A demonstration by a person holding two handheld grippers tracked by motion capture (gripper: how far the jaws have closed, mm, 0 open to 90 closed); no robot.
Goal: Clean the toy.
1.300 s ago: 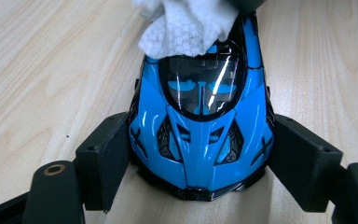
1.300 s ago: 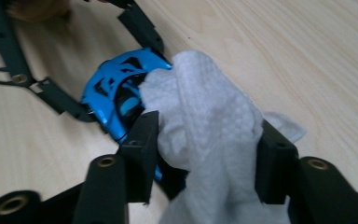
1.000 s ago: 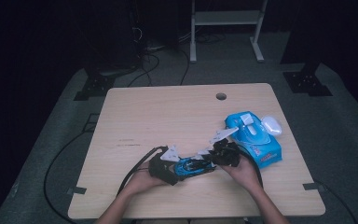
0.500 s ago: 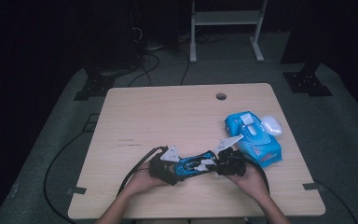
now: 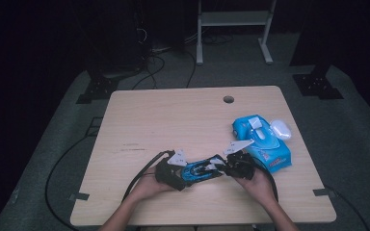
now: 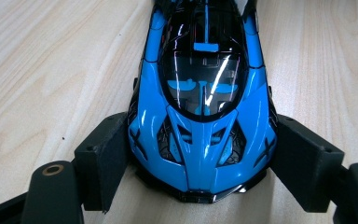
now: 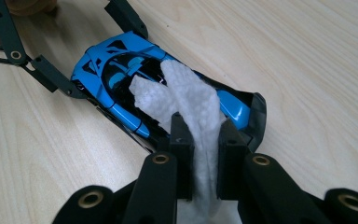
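Observation:
A blue and black toy car (image 5: 200, 171) lies on the wooden table (image 5: 173, 120) near its front edge. My left gripper (image 5: 183, 174) is shut on the car's nose (image 6: 205, 107), with a pad against each front side. My right gripper (image 5: 224, 167) is shut on a white wipe (image 7: 186, 95). The wipe drapes over the rear deck and roof of the car (image 7: 116, 74). In the right gripper view, the left gripper's fingers (image 7: 51, 77) flank the car's far end.
A blue pack of wipes (image 5: 265, 142) lies to the right of the car, with a small white case (image 5: 280, 129) beside it. A cable hole (image 5: 228, 99) sits near the table's far edge. Cables trail off the left front.
My right gripper with the wipe has shifted slightly along the rear of the car. The left gripper and the car have stayed put.

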